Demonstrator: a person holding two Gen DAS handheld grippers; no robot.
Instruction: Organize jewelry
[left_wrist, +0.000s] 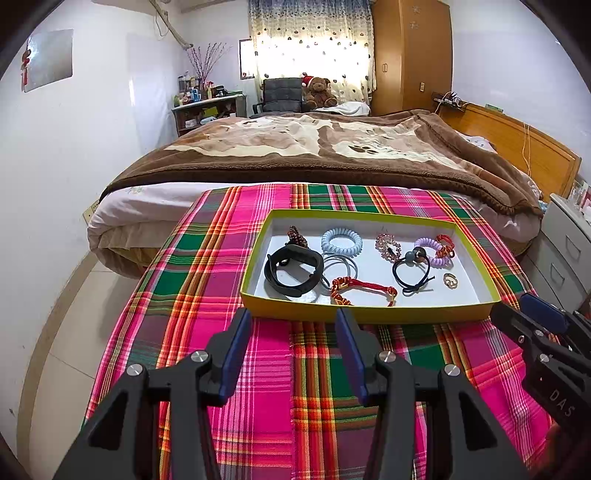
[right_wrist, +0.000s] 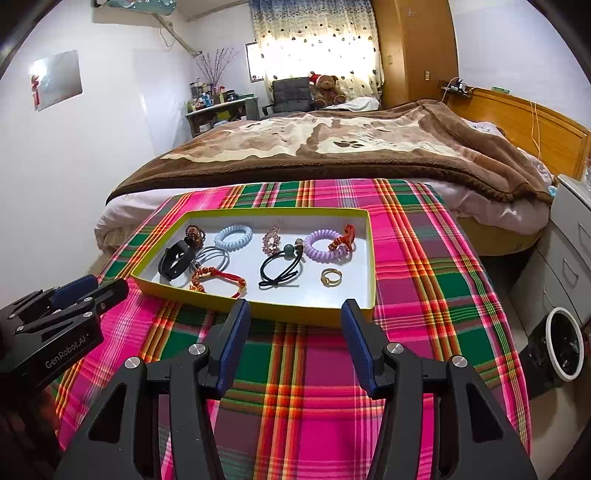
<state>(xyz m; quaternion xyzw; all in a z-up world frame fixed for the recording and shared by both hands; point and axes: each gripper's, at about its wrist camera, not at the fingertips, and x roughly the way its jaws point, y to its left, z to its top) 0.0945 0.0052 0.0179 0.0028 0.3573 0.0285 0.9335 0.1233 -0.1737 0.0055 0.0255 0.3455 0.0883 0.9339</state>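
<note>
Left wrist view — left gripper (left_wrist: 293, 319) spread, just short of tray (left_wrist: 369, 314) near edge

Both views are bright and evenly lit, and the strongest light comes through the curtained window (left_wrist: 312, 40) at the far end of the room — there the fabric is washed out to near white. Below the window, the tray (left_wrist: 369, 314) casts only soft, weak shadows on its white floor, and the left wall shows a pale glare patch. The fisheye lens bends the walls and bed edges strongly toward the dark round borders — the centre stays sharp.
</note>
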